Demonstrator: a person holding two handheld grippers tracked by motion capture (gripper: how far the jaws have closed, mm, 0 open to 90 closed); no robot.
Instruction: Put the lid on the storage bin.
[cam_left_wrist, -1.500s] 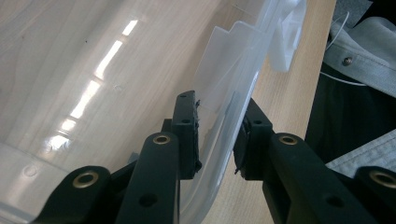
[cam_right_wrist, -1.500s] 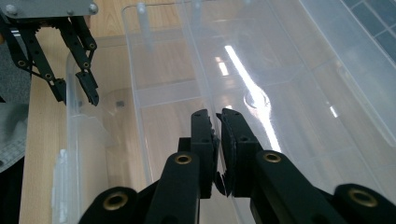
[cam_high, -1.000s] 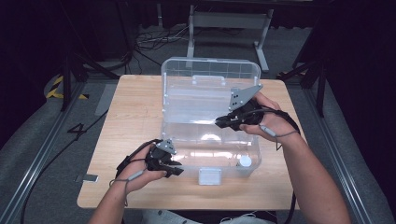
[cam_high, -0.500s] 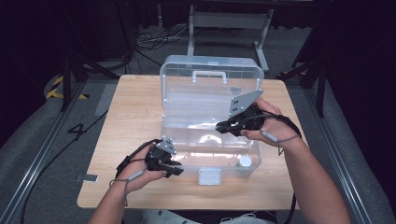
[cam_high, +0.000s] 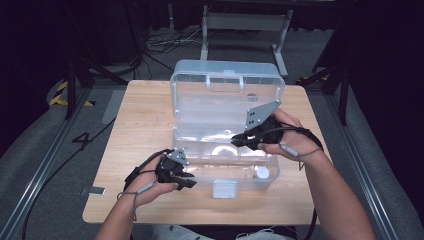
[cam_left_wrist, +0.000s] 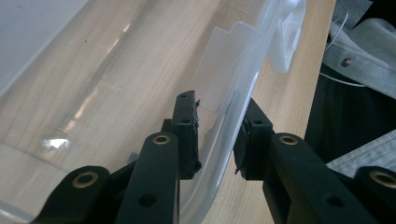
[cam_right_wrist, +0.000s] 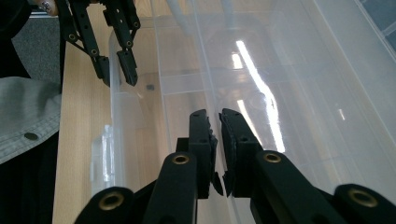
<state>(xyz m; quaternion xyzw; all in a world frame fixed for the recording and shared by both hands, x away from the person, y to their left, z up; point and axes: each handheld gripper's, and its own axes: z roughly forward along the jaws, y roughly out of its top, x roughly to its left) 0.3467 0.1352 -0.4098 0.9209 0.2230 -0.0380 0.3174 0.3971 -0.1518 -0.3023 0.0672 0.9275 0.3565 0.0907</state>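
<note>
A clear plastic box (cam_high: 200, 135) stands open on the wooden table (cam_high: 140, 125), its lid (cam_high: 225, 100) upright at the back. My left gripper (cam_high: 187, 180) holds the box's front left corner. In the left gripper view its jaws (cam_left_wrist: 217, 140) straddle the clear front wall (cam_left_wrist: 229, 109), one inside and one outside. My right gripper (cam_high: 236, 141) hovers inside the box at its right side. Its jaws (cam_right_wrist: 217, 140) are shut with nothing between them, above the clear floor (cam_right_wrist: 280, 93). The left gripper (cam_right_wrist: 116, 70) also appears in the right gripper view, astride the wall.
A white latch (cam_high: 225, 189) hangs on the box's front wall, and a small white round piece (cam_high: 260, 173) sits in the front right corner. The person's grey shirt (cam_left_wrist: 359, 60) is close to the table's near edge. A metal stand (cam_high: 245, 22) and cables lie beyond the table.
The lid has swung up and back, so its handle now faces me. My right gripper has drawn slightly toward the person and lower into the box. The left gripper has stayed put.
</note>
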